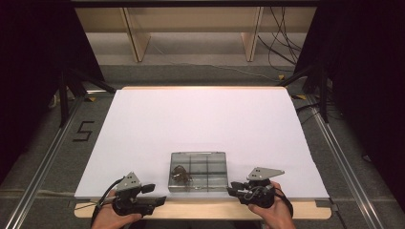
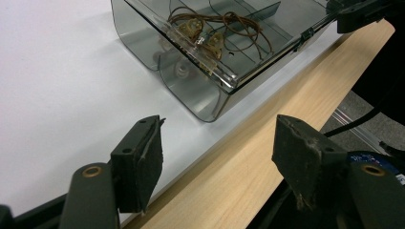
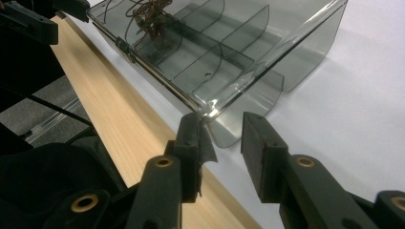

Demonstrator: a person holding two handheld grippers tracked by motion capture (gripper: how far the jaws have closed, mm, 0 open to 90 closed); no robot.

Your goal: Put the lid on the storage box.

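Observation:
A smoky clear plastic compartment box [image 1: 212,167] lies lid-open near the front edge of the white table top [image 1: 200,119]. Its front left compartment holds a tangle of brown wires with small brass parts [image 1: 180,174] [image 2: 200,36] [image 3: 150,19]. My left gripper [image 1: 156,194] [image 2: 219,124] hovers over the table's front edge, left of the box [image 2: 191,90], jaws wide apart and empty. My right gripper [image 1: 230,188] [image 3: 222,119] sits at the box's front right corner [image 3: 248,47], jaws a little apart; the corner lies just beyond the tips, and no pad presses on it.
A bare wooden strip [image 1: 205,210] runs along the table's front edge under both grippers. Metal floor rails [image 1: 43,167] flank the table. Wooden shelf legs [image 1: 136,38] and loose cables [image 1: 282,43] lie beyond the far edge. Dark curtains hang at both sides.

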